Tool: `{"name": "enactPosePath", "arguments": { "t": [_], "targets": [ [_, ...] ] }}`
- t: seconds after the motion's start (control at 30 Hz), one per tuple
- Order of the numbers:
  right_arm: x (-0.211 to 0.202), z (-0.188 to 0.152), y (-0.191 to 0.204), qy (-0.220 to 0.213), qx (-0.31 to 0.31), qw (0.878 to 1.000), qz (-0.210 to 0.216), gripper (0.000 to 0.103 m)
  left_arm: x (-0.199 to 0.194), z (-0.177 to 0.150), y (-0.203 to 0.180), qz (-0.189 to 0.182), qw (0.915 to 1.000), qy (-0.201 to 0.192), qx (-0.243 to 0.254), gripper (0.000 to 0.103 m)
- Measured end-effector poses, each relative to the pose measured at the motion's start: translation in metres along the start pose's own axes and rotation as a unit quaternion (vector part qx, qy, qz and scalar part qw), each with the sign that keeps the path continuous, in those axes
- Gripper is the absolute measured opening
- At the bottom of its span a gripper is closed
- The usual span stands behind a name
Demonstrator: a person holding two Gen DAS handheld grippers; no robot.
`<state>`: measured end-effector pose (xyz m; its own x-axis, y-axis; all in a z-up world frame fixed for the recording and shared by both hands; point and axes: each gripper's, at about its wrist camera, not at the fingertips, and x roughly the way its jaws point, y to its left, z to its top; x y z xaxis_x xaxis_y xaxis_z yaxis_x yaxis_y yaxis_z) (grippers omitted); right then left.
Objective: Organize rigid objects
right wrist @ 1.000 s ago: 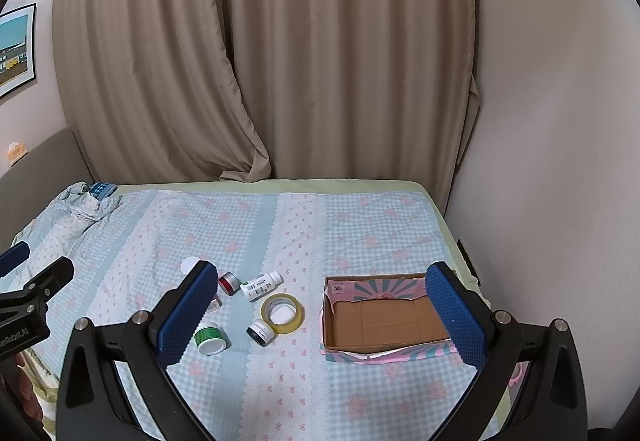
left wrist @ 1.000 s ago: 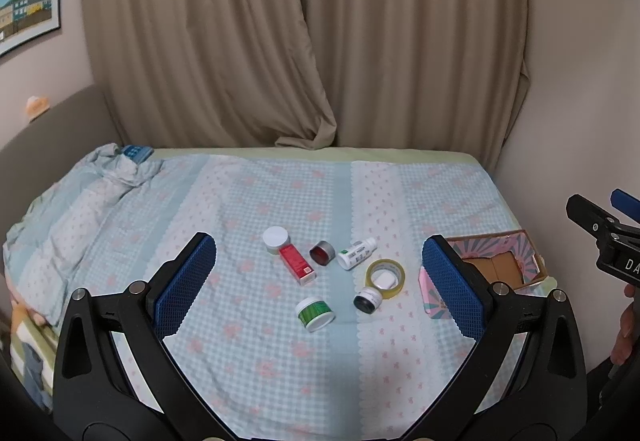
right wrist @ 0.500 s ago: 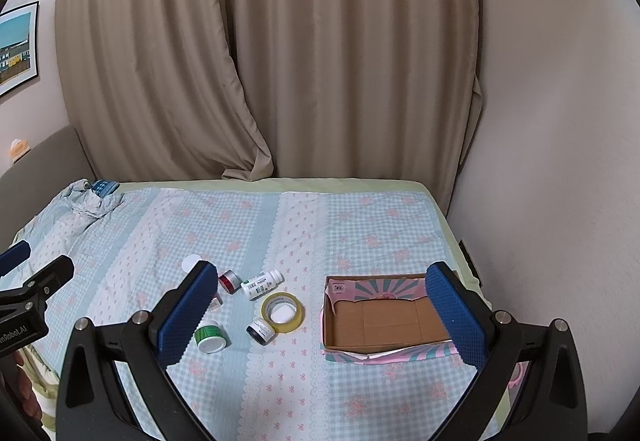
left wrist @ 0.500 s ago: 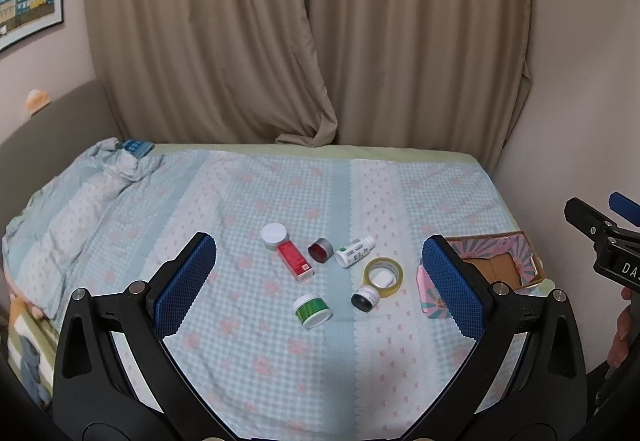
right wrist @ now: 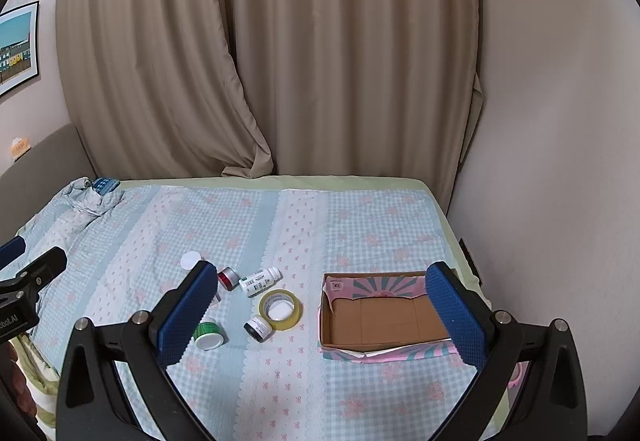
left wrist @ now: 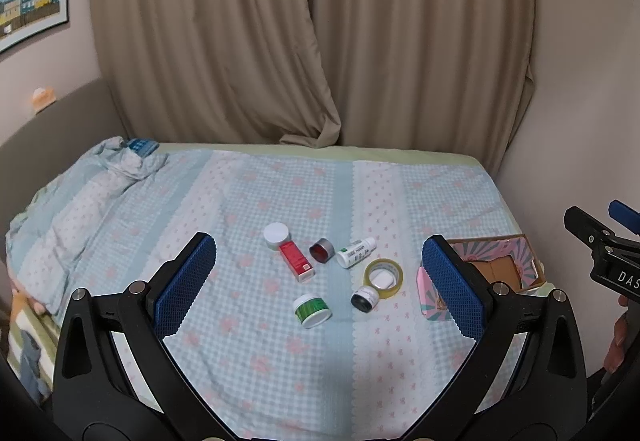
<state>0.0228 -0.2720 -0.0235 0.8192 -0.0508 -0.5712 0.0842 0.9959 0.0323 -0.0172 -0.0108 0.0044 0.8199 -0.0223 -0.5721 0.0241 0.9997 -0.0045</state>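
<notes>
On the checked bedspread (left wrist: 248,209) before beige curtains, small containers cluster left of the empty cardboard box (right wrist: 384,315), the white bottle (right wrist: 260,281) lying slantwise, nearer the left gripper (left wrist: 320,281) than the right gripper (right wrist: 320,317), both gaping, holding nothing.

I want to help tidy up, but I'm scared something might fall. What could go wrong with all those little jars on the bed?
1. The white bottle lies on its side on the soft bedspread, so it might roll away when nudged.
2. The small black jar touches the tape roll; grabbing one could shove the other.
3. The cardboard box sits near the bed's edge and might slide.
</notes>
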Motion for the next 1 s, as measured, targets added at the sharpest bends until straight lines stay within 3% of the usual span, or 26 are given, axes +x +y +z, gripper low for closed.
{"name": "enactPosePath", "arguments": {
  "t": [0.33, 0.6, 0.87, 1.0],
  "targets": [
    [0.000, 0.000, -0.007, -0.004, -0.009, 1.000, 0.012, 0.103, -0.005, 0.001, -0.001, 0.019, 0.9998, 0.008, -0.001, 0.102],
    [0.010, -0.002, -0.001, -0.024, -0.040, 0.999, 0.005, 0.103, 0.021, -0.005, 0.012, 0.024, 0.9979, 0.058, -0.016, 0.102],
    [0.037, -0.016, 0.025, 0.030, -0.016, 0.999, 0.024, 0.103, 0.061, -0.008, 0.057, 0.005, 0.9956, 0.086, -0.037, 0.102],
    [0.056, -0.018, 0.046, 0.063, 0.021, 0.998, 0.013, 0.103, 0.091, 0.000, 0.090, -0.018, 0.9934, 0.105, -0.041, 0.102]
  ]
}}
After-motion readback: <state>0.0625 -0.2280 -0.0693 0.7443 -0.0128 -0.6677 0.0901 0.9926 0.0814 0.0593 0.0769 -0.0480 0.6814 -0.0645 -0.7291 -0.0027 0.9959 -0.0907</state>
